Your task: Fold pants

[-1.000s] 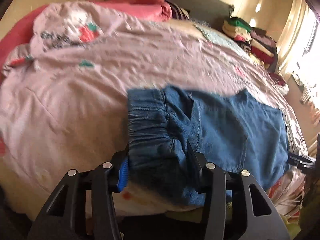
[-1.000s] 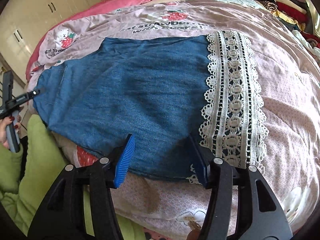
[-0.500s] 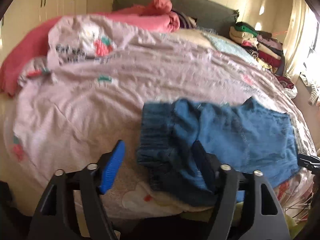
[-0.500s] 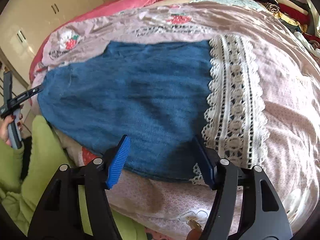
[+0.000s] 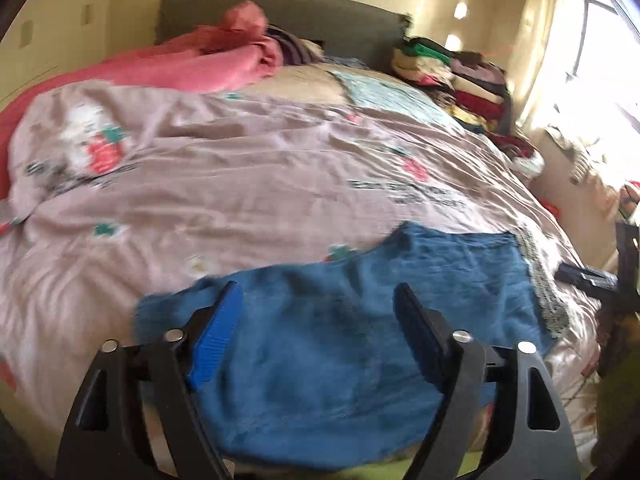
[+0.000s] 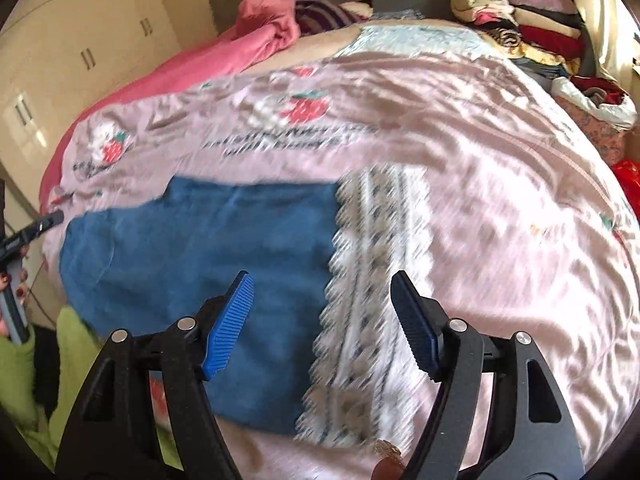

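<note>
Lying flat on the pink quilt (image 6: pixel 480 168), the blue pants (image 6: pixel 200 260) are seen with their lace hem (image 6: pixel 372 280) at 3 o'clock. Both the left gripper (image 5: pixel 318 336) and right gripper (image 6: pixel 322 320) are opening, nothing being pinched between the jaws.

Home bedroom: bed (image 5: pixel 240 184), wardrobe (image 6: pixel 72 40).

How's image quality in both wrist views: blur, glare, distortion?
Left wrist: motion blur softens the bedspread and blue pants; the window blows out top right; fisheye bends the bed. Right wrist: heavier streaking on the lace hem and print; grippers stay sharp in both.
</note>
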Demonstrator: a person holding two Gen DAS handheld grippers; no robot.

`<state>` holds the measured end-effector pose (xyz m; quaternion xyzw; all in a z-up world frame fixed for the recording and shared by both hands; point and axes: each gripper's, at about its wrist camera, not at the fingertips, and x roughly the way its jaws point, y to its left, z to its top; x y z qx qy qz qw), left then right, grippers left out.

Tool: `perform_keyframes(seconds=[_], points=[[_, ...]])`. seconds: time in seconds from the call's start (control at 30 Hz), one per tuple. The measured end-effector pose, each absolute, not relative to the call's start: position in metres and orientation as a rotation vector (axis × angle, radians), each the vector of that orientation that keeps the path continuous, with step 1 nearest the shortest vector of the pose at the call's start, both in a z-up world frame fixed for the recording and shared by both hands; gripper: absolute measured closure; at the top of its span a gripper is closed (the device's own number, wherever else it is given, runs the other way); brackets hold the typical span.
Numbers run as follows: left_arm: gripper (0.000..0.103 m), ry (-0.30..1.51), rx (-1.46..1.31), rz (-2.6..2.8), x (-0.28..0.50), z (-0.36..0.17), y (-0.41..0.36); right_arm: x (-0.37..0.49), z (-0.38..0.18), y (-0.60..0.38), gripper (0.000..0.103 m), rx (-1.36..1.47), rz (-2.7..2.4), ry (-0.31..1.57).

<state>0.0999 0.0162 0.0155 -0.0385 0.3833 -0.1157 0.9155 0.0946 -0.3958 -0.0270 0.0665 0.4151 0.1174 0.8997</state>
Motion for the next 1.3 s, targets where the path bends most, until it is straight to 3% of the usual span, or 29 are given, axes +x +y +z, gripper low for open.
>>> perform_keyframes(seconds=[0.6, 0.77, 0.9, 0.93, 1.0, 1.1, 1.3], points=[[0.012, 0.97, -0.001, -0.409, 0.215, -0.036, -0.08, 0.2, -0.059, -0.437, 0.039, 0.266, 0.309, 0.948], [0.014, 1.042, -0.051, -0.436, 0.236, -0.063, -0.085, 0.208, -0.08, -0.44, 0.048, 0.31, 0.348, 0.975], [0.044, 1.054, -0.064, -0.483, 0.235, -0.074, -0.095, 0.203, -0.083, -0.44, 0.063, 0.318, 0.397, 0.957], [0.062, 1.056, -0.056, -0.495, 0.234, -0.074, -0.098, 0.201, -0.084, -0.439, 0.069, 0.309, 0.409, 0.955], [0.089, 1.064, -0.071, -0.518, 0.232, -0.074, -0.103, 0.198, -0.084, -0.436, 0.078, 0.309, 0.441, 0.949], [0.092, 1.017, -0.02, -0.524, 0.222, -0.064, -0.108, 0.189, -0.075, -0.431, 0.085, 0.268, 0.462, 0.914], [0.092, 0.965, -0.019, -0.495, 0.23, -0.046, -0.105, 0.19, -0.038, -0.423, 0.087, 0.162, 0.454, 0.807]])
